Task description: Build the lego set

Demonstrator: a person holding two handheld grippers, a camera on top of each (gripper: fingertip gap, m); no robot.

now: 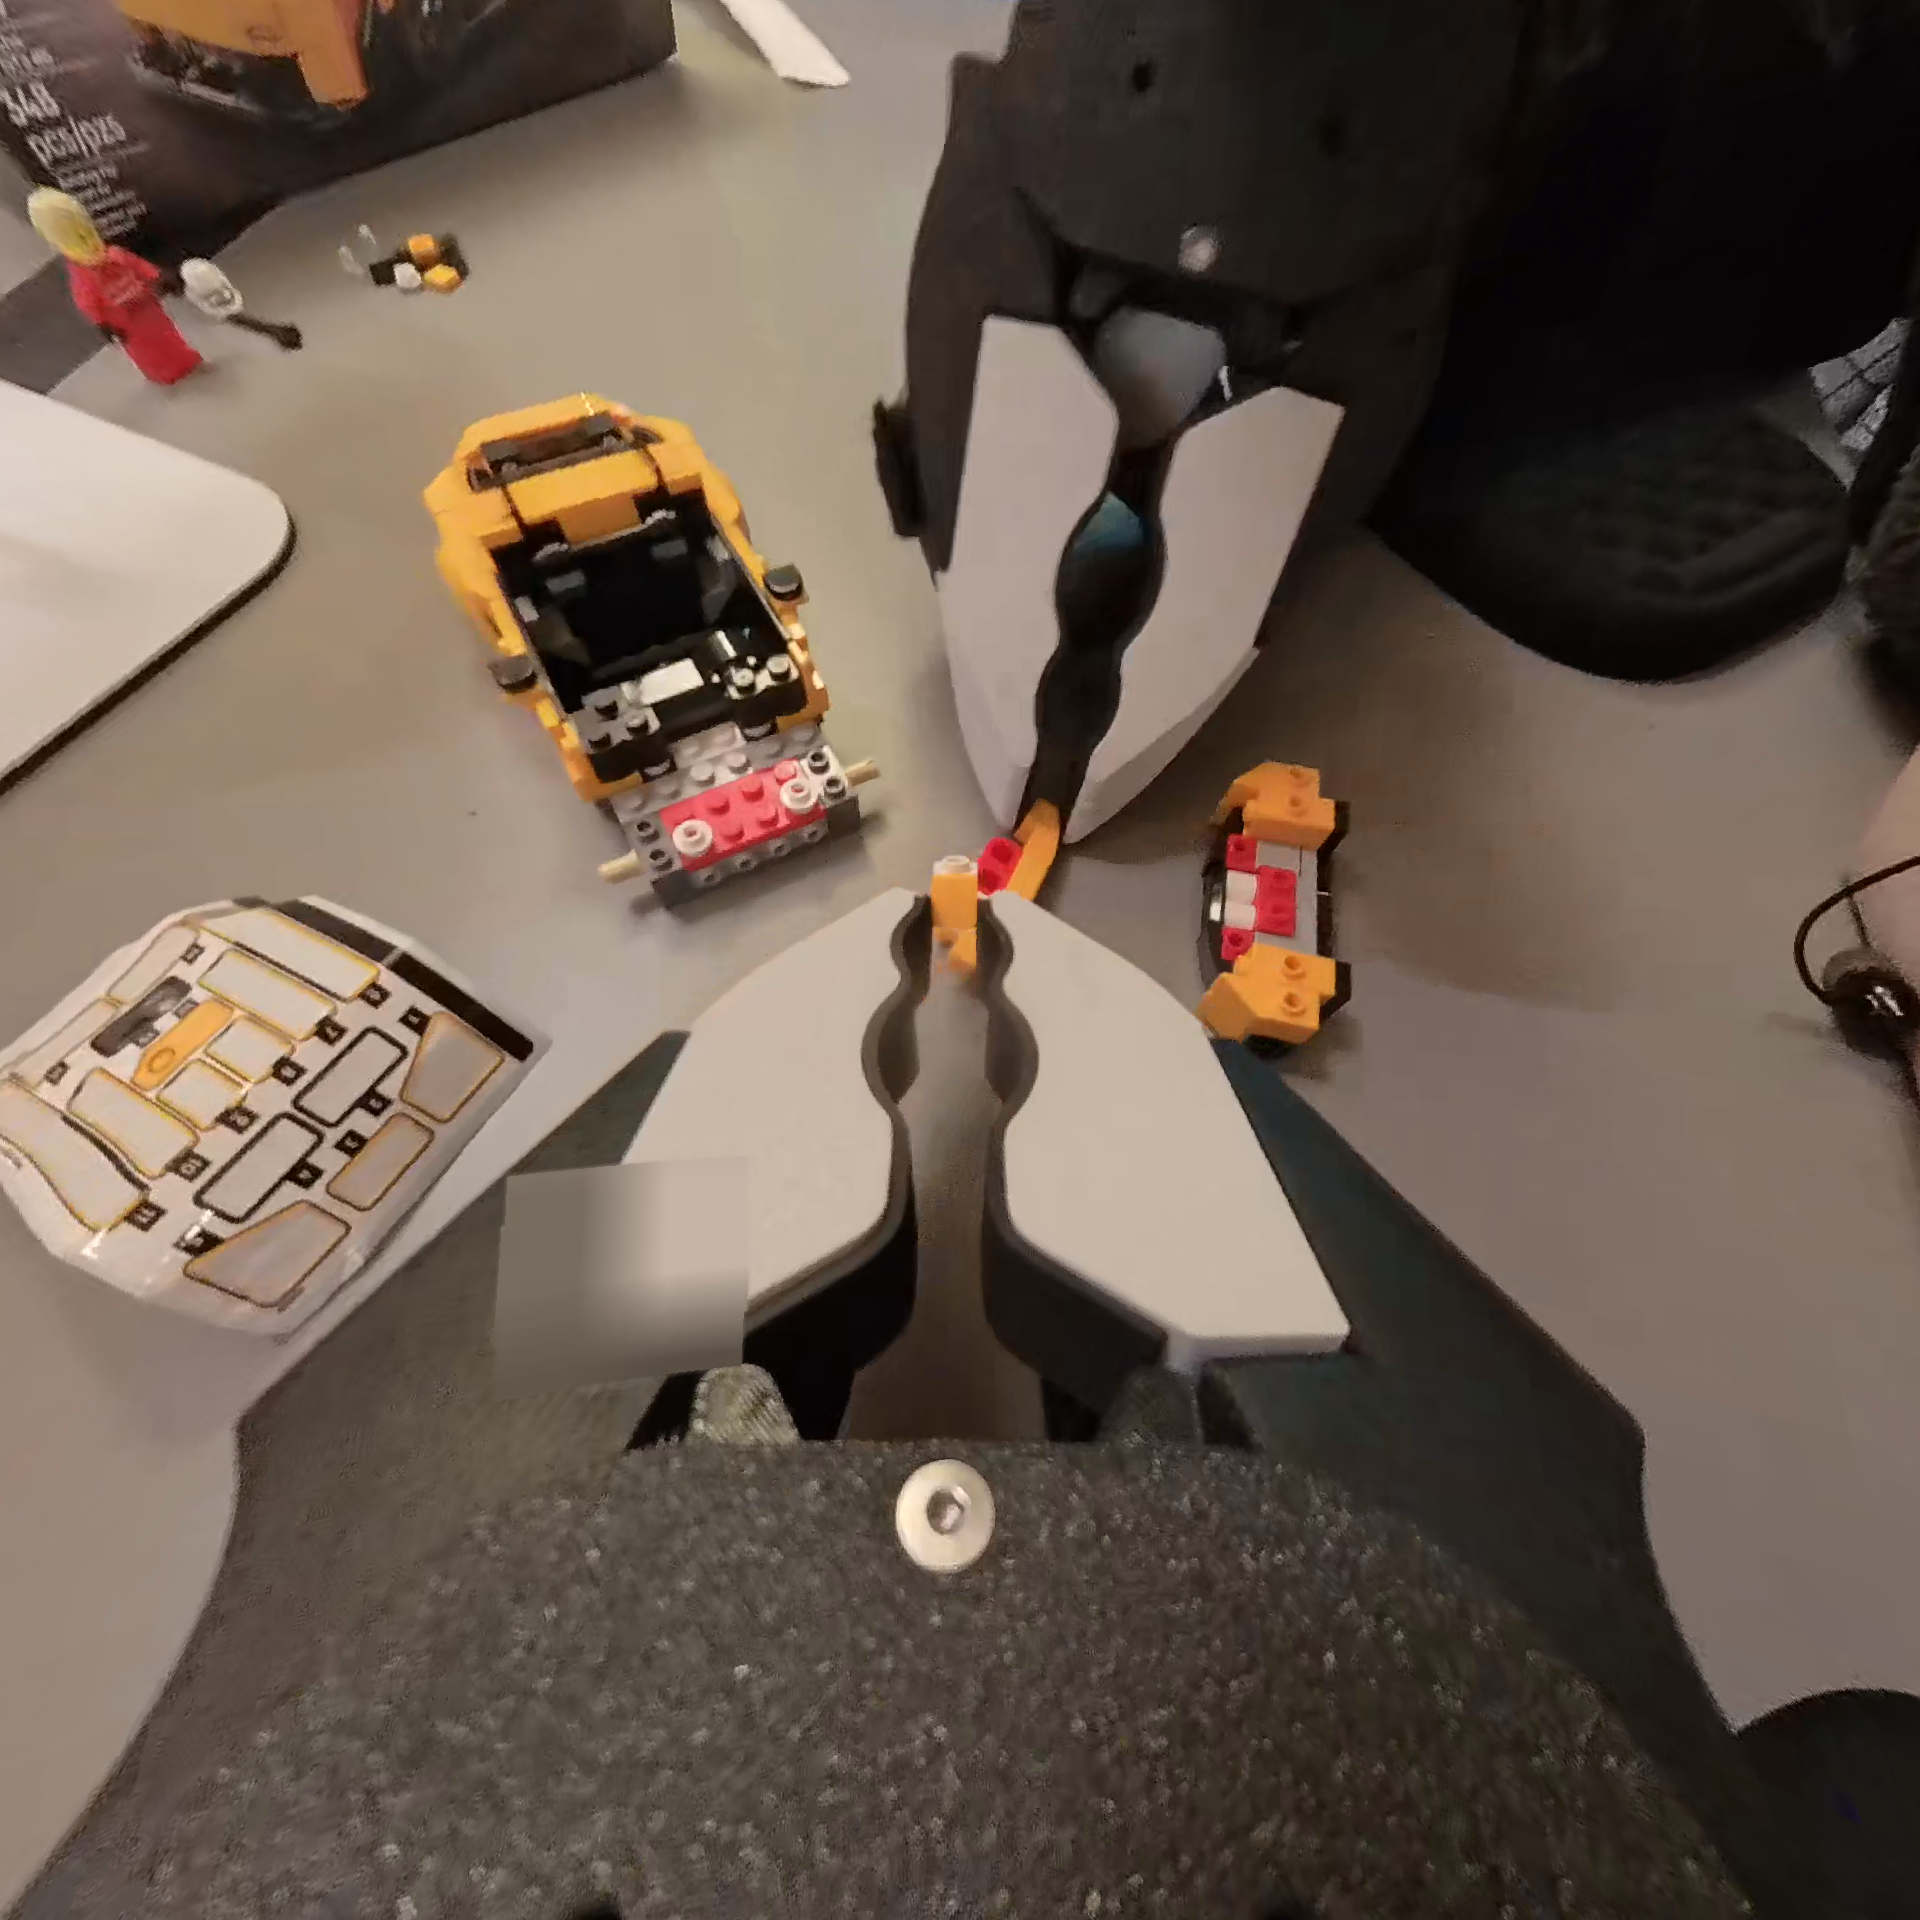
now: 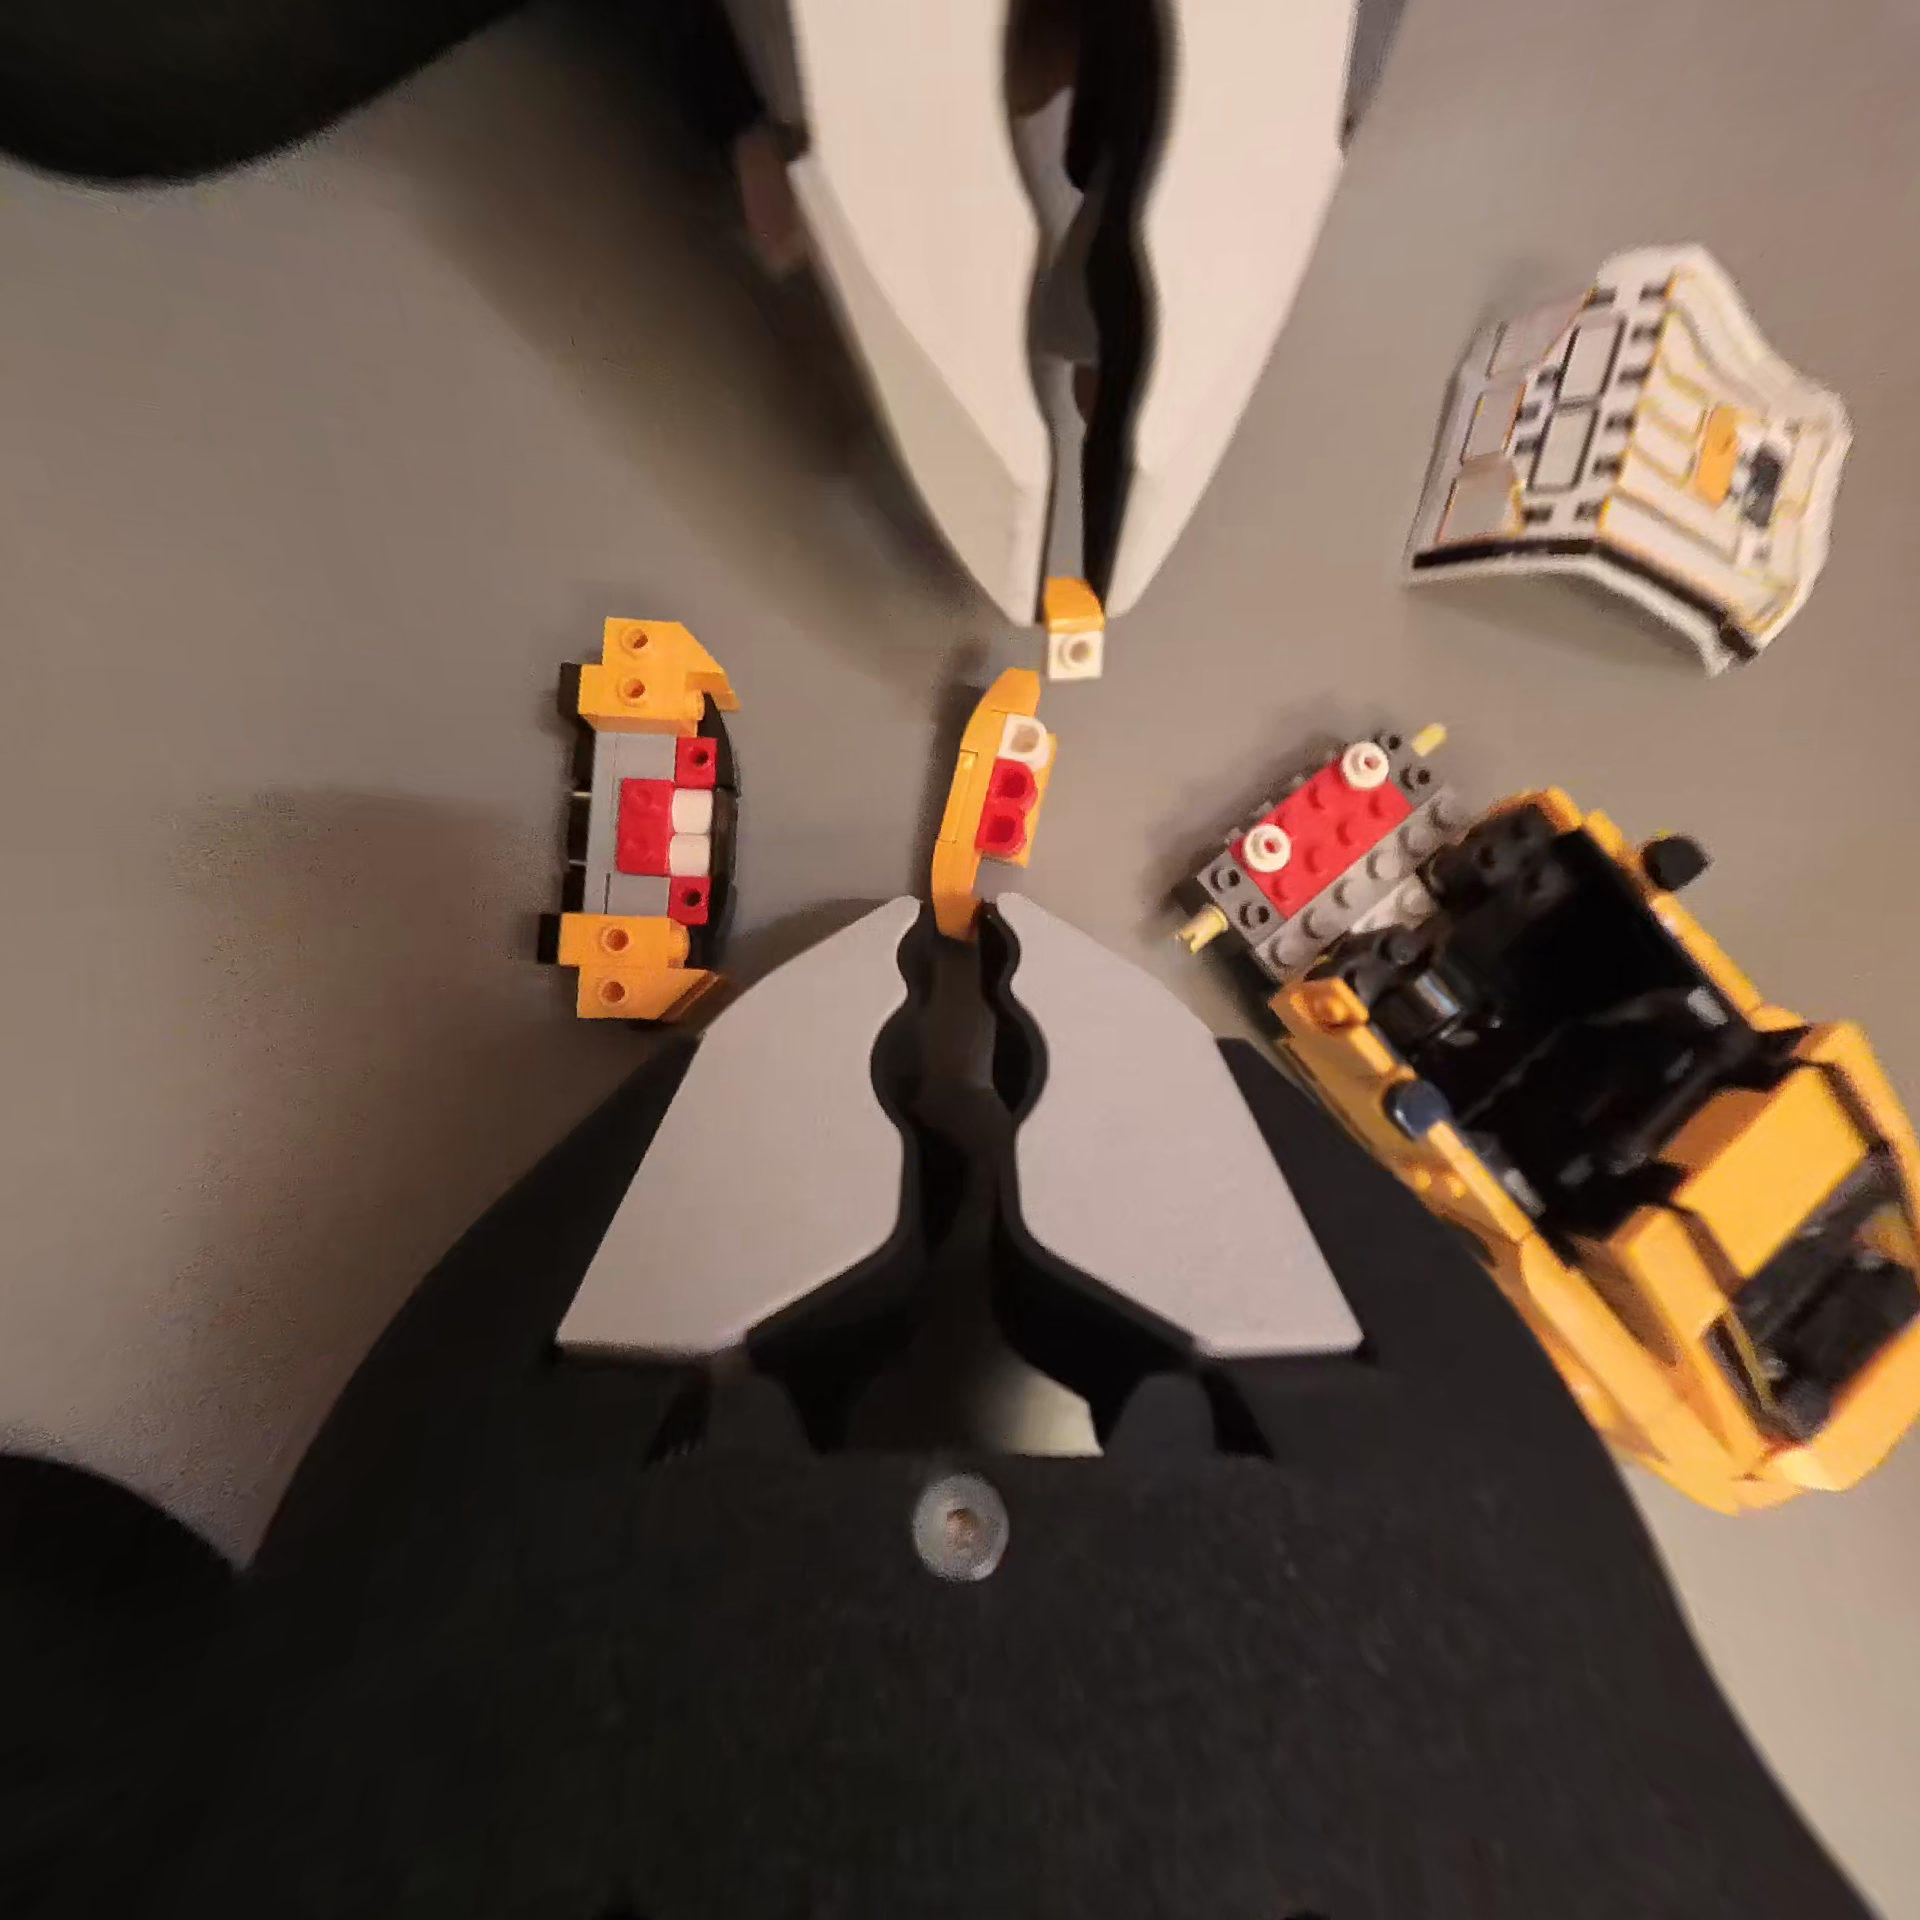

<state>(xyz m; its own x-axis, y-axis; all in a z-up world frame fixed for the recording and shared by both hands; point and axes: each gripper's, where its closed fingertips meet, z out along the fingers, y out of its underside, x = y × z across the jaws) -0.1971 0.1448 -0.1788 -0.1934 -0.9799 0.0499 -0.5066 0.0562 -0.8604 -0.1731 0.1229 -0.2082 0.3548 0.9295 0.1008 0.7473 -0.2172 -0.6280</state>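
A: Nearest to us, our left gripper [image 1: 951,920] is clamped on a small orange brick capped with a white stud [image 1: 953,896]. Facing it, our right gripper [image 2: 961,914] pinches the tail of a curved orange panel carrying red and white bricks [image 2: 994,800]. The two pieces sit tip to tip, just apart, above the grey table [image 1: 1455,1195].

B: So we judge we're mid-join on a small sub-assembly. What's done already?

A: Just beside the grippers lies a finished-looking orange, red and grey bumper section [image 1: 1273,904], not yet attached. Farther off, the orange and black car body [image 1: 623,613] has its cabin open and its red and grey studded end [image 1: 743,821] bare; no wheels are on its visible axle pins.

B: Then plenty remains, we'd say. The curled sticker sheet [image 1: 244,1101] seems mostly unused too.

A: Farthest, a red-suited minifigure [image 1: 125,291], a few loose small parts [image 1: 416,260] and the set's dark box [image 1: 312,83], cut off by the frame edge.

B: What can't we tell?

A: Whether the studs line up; the right wrist view is blurred, and our fingers hide each piece's gripped end.
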